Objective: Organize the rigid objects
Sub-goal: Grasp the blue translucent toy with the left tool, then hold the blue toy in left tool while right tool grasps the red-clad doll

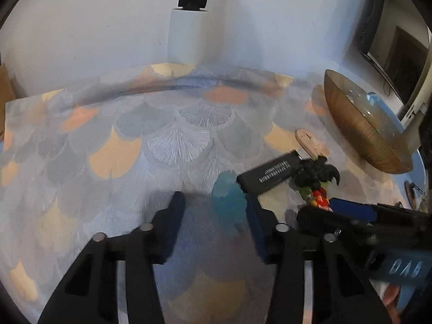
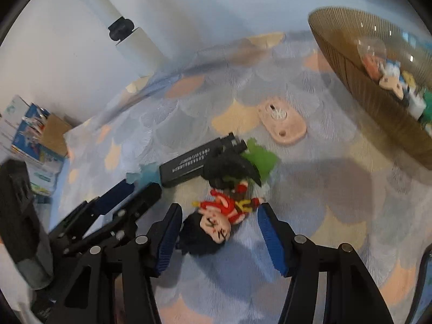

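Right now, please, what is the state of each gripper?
Left gripper: open, holding nothing; a blue toy lies near its fingertips.
Right gripper: open around the red doll, not gripping it.

White wall (image 1: 81, 27) behind fan-patterned tablecloth (image 1: 135, 140)

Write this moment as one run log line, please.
left gripper: open, beside teal piece | right gripper: open, around figurine | bowl: holds toys
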